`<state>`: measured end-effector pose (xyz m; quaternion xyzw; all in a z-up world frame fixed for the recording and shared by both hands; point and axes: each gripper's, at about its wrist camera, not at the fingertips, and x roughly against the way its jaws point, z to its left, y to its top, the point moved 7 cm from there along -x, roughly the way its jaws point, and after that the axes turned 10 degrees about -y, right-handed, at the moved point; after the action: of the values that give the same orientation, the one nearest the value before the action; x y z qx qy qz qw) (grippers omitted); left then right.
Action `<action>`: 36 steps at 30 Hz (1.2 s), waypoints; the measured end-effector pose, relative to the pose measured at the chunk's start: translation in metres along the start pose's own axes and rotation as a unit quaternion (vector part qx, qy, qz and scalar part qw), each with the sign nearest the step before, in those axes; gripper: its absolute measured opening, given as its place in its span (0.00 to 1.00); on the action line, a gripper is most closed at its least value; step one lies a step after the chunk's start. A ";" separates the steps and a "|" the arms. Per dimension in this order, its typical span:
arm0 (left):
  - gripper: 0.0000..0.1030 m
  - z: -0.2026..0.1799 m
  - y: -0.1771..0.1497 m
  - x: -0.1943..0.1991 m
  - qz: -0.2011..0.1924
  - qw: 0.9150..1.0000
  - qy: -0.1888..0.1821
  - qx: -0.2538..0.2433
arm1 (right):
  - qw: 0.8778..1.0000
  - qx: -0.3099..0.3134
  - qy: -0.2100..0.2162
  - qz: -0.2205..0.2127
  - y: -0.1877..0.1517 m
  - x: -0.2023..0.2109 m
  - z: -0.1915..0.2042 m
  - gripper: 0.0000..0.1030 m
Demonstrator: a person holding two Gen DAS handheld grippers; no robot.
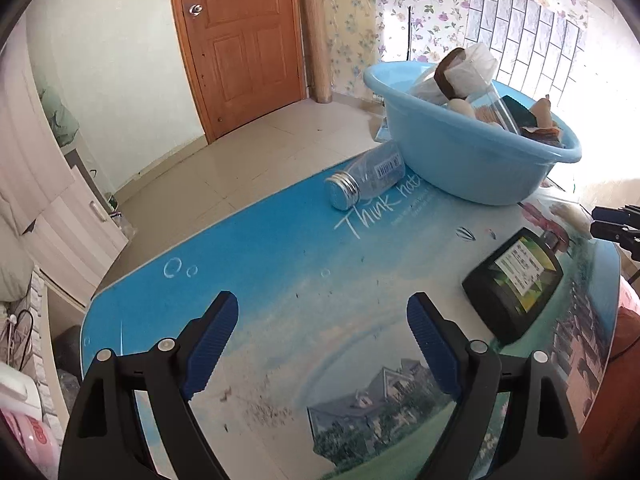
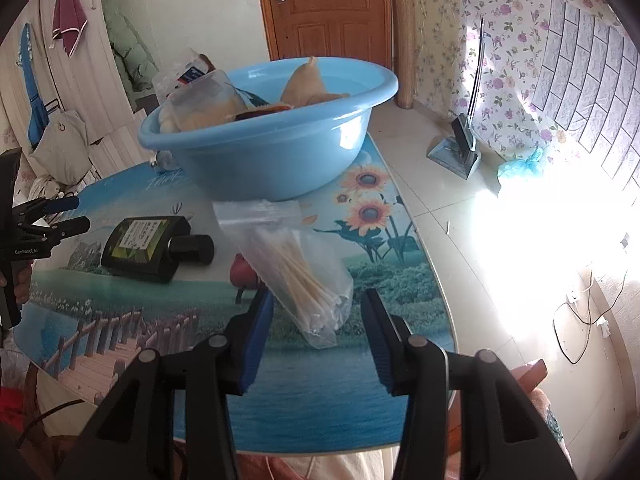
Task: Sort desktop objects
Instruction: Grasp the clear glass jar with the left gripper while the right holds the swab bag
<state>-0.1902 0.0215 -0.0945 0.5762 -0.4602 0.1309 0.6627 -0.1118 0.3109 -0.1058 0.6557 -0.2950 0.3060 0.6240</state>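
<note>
A light blue basin holding several items stands at the table's far side. A clear bottle with a silver cap lies beside it. A flat black bottle with a green label lies on its side mid-table. My left gripper is open over bare table, nothing between its fingers. A zip bag of cotton swabs lies on the table, its lower end between the fingers of my right gripper, which is open with the pads apart from the bag.
The round table has a printed landscape top. Its rim falls away to tiled floor on the left and right. A wooden door stands behind. My left gripper shows at the right wrist view's left edge.
</note>
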 end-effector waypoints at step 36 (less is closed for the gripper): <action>0.37 -0.032 0.050 -0.075 0.046 0.990 -0.092 -0.099 | 1.000 0.007 0.007 -0.014 0.027 -0.010 -0.010 0.47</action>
<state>-0.2514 0.0915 -0.1171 0.4951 -0.5562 0.0615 0.6646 -0.1392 0.3194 -0.0959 0.6621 -0.2792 0.3034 0.6257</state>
